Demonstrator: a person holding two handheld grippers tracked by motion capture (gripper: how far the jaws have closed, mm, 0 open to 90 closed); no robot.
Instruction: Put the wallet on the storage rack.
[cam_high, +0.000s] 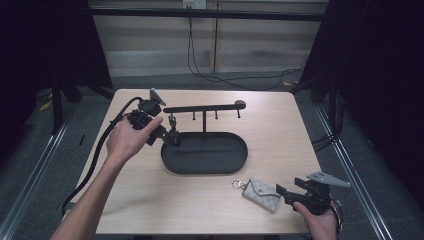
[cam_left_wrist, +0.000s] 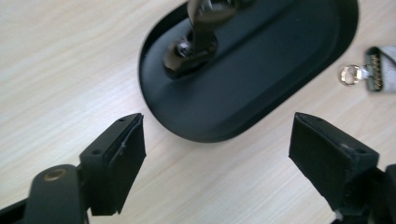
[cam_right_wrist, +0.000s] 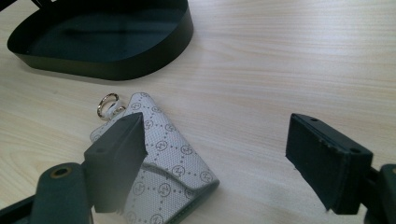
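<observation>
Currently I hold the left tongs (cam_high: 172, 137) open and empty at the left end of the black oval tray (cam_high: 235, 162), just beside a dark metal clip (cam_high: 172, 122) hanging from the key rack (cam_high: 202, 107) above it; the pads (cam_left_wrist: 123, 149) straddle bare table (cam_high: 260, 125). The right tongs (cam_high: 280, 191), likewise spread wide, sit at the near right edge, one pad (cam_right_wrist: 122, 144) over the grey patterned key pouch (cam_high: 262, 192). The pouch lies flat, its ring (cam_right_wrist: 107, 103) pointing toward the tray, probably so it can be hooked.
</observation>
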